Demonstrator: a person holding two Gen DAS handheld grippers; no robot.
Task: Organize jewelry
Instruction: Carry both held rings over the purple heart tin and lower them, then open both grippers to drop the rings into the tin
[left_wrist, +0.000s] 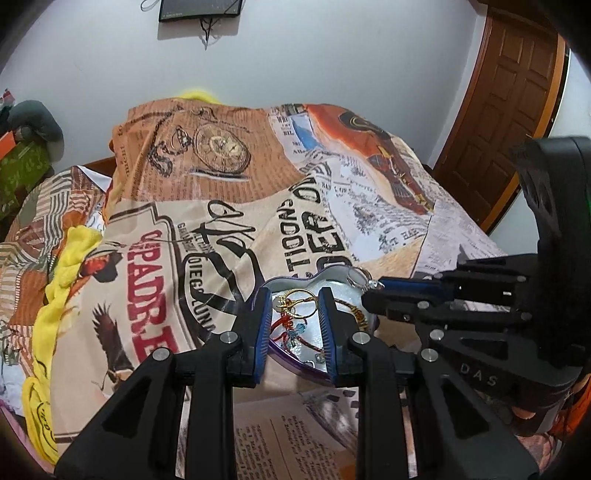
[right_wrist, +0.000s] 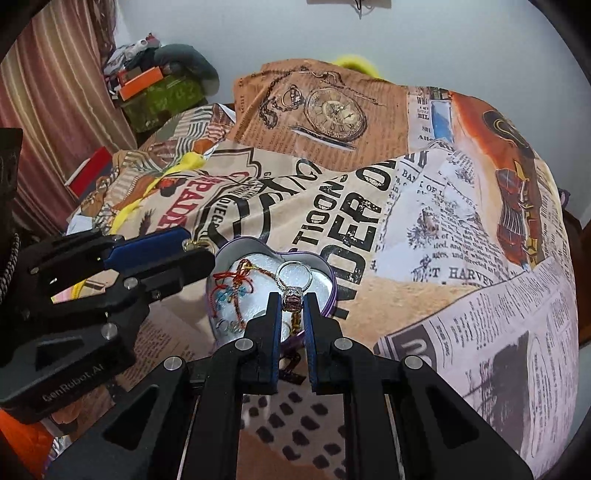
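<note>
From the left tongs' view, the left tongs (left_wrist: 295, 295) hang over a heart-shaped tin (left_wrist: 291, 363) on a bed sheet (left_wrist: 166, 258) printed like old newspapers. A gold ring (left_wrist: 300, 303) sits between their blue tips, but I cannot tell if the tips touch it. The tongs' fingers hide both sides of the tin. A red string bracelet (left_wrist: 291, 328) lies inside on white padding. The right tongs (left_wrist: 373, 291) come in from the right, and something silver at their tip is too small to make out.

From the right tongs' view, the right tongs (right_wrist: 293, 300) are pinched on a silver ring (right_wrist: 293, 280) with a pink stone, held upright over the tin (right_wrist: 236, 254). The tin's near edge is hidden behind the tongs. The bracelet (right_wrist: 236, 284) lies to the left inside. The left tongs (right_wrist: 199, 251) poke in from the left, with a bit of gold showing at their tip.
</note>
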